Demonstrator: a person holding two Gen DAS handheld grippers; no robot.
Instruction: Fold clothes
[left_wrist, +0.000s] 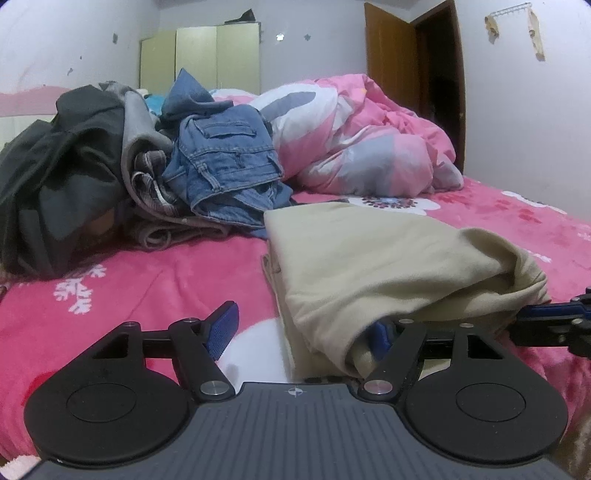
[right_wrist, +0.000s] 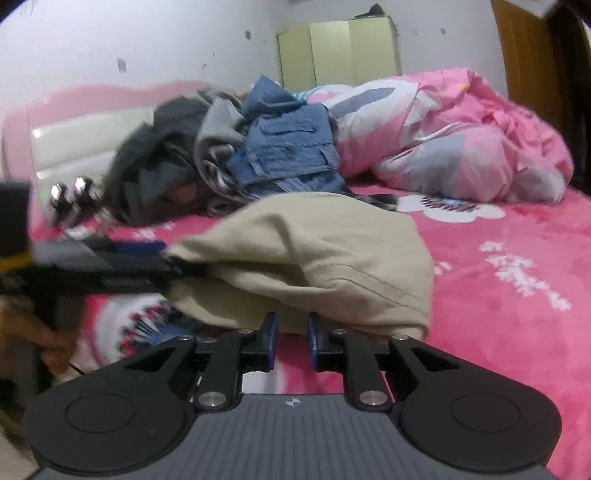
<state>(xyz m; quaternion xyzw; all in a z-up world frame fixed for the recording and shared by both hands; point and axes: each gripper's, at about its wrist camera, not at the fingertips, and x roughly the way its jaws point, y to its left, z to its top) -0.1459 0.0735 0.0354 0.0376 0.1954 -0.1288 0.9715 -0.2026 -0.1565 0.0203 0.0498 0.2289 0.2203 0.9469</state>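
Pink fleece bedding (left_wrist: 155, 280) covers the bed, with a heap of jeans (left_wrist: 225, 162) and dark clothes (left_wrist: 62, 166) at ten o'clock and a bunched pink duvet (left_wrist: 373, 140) at one o'clock. Just ahead lies the beige garment (left_wrist: 369, 258), folded over. My eye goes to the left gripper (left_wrist: 306, 328): its jaws stand wide, the right finger tucked under the cloth's near fold. The right gripper (right_wrist: 292, 338) sits at the garment's near edge, jaws narrow with only a bare gap between them, gripping nothing.
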